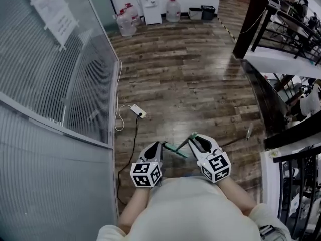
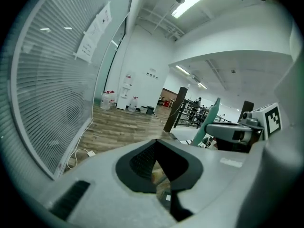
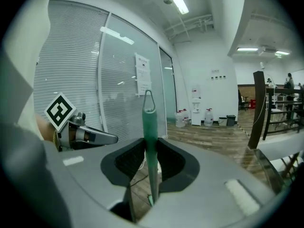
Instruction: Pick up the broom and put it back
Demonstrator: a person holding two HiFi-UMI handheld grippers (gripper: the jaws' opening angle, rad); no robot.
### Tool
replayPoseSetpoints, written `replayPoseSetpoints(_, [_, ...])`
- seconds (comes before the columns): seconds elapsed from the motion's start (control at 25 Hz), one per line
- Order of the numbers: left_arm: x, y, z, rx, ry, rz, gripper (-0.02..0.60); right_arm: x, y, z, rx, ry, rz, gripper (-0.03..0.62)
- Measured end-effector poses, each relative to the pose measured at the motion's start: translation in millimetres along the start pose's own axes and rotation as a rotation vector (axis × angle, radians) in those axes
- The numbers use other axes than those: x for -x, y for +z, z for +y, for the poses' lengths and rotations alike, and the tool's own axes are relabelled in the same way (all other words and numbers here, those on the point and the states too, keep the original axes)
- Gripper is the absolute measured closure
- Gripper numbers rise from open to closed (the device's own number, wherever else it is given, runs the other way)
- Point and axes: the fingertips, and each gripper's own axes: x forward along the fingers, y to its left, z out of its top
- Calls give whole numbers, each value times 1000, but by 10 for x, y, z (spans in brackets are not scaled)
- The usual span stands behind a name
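I am holding the broom [image 3: 150, 122] by its thin green stick in the right gripper [image 3: 151, 158]. Its jaws are pressing on the stick from both sides, up over the wood floor [image 1: 190, 84], near its left edge. The left gripper [image 2: 159, 167] is standing a little open, holding nothing. I am thinking the smooth round stick could start slipping, or swinging into the ribbed glass wall [image 1: 60, 84]. A wire loop is topping the stick. A black cable [image 1: 131, 139] is lying loose on the shiny planks.
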Motion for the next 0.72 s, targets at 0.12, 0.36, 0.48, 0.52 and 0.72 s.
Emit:
replayPoseSetpoints(0.12, [165,29,257,22,38,-13,578,-208,77,235,11,45,-2,502])
replayPoseSetpoints(0.36, [516,47,725,58,110,-44,578,-540,157,725,37,131,5,502])
replayPoseSetpoints(0.48, [693,69,954,82,146,-65,578,-695,188,974,54,173,12,502])
replayPoseSetpoints(0.52, [751,69,1035,89,157,-73,578,-754,192,1058,60,186,15,502])
replayPoseSetpoints(0.72, [1070,23,1393,123,212,-102,578,-1006,204,1473,86,249,27,502])
